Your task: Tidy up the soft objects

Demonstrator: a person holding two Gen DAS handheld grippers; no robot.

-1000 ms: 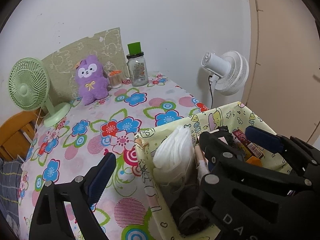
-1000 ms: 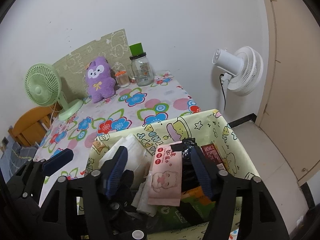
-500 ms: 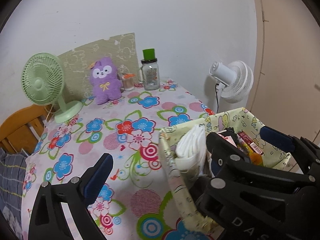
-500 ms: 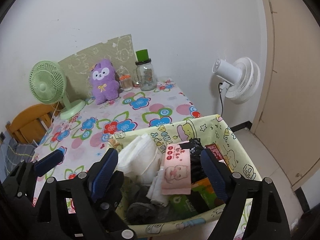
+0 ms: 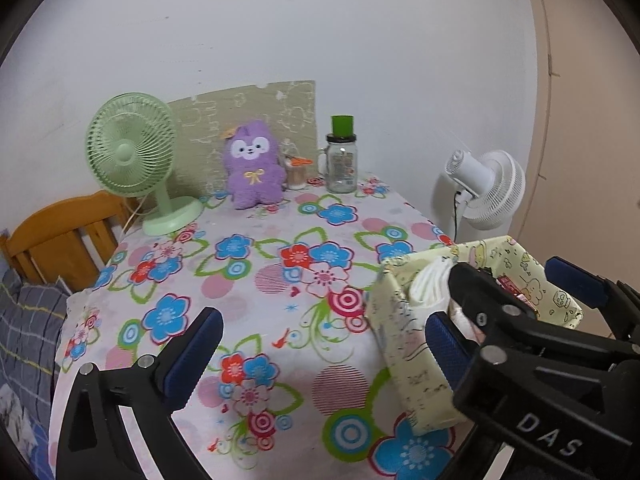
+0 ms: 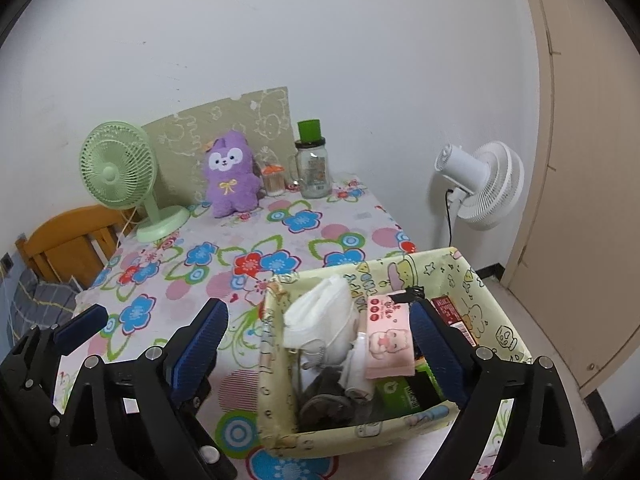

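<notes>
A yellow-green cartoon-print fabric basket stands at the near right corner of the flowered table. In it lie a white folded cloth stack, a pink wipes pack, a green pack and dark items. My right gripper hovers above the basket's left half. Its jaws are opening and no pad touches anything. My left gripper is open over bare tablecloth, just left of the basket wall. A purple plush toy sits upright at the far edge, also visible as the plush.
At the back stand a green desk fan, a small orange-lidded holder and a glass jar with a green cap. A white floor fan is beyond the right edge. A wooden chair is at left.
Both grippers have drawn back and up from the basket. The right jaws have spread wider, away from the pink pack, which stays in the basket. The left gripper now looks over open tablecloth.
</notes>
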